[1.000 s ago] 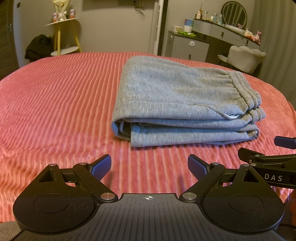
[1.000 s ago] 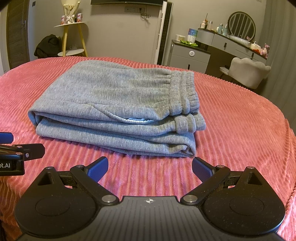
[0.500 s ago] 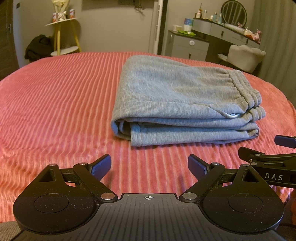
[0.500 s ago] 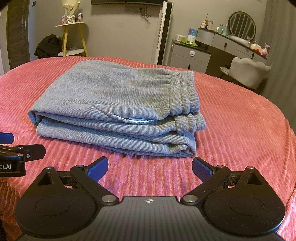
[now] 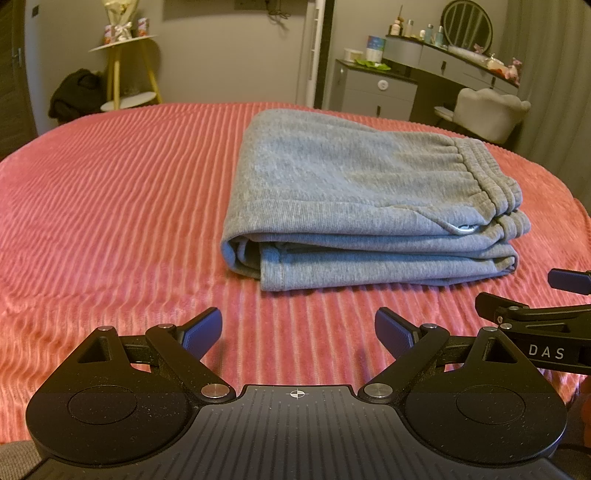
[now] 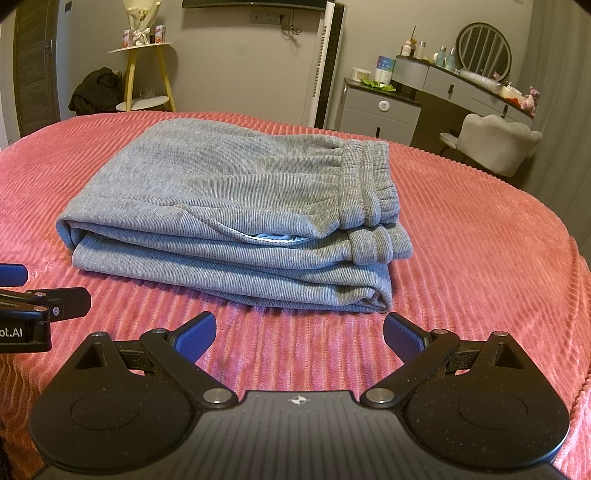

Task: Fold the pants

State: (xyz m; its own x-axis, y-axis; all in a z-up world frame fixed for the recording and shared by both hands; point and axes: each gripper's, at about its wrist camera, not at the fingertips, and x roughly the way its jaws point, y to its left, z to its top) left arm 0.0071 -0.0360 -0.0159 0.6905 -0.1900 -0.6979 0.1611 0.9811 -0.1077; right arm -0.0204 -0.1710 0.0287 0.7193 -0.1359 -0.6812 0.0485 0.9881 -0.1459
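Bare bedspread [image 5: 110,206] rings the folded pants [image 5: 354,206] (far side probably too).

Red ribbed bedspread [image 6: 480,240] over the whole bed. Behind, yellow-legged side table [image 6: 142,48] with a bouquet [image 6: 142,14] on top, dark clothes [image 6: 96,92] heaped just beside. At right, grey dresser [image 6: 380,110], round mirror [image 6: 484,46], small bottles [image 6: 445,55], pale chair [image 6: 498,142], pink toy [image 6: 532,98].
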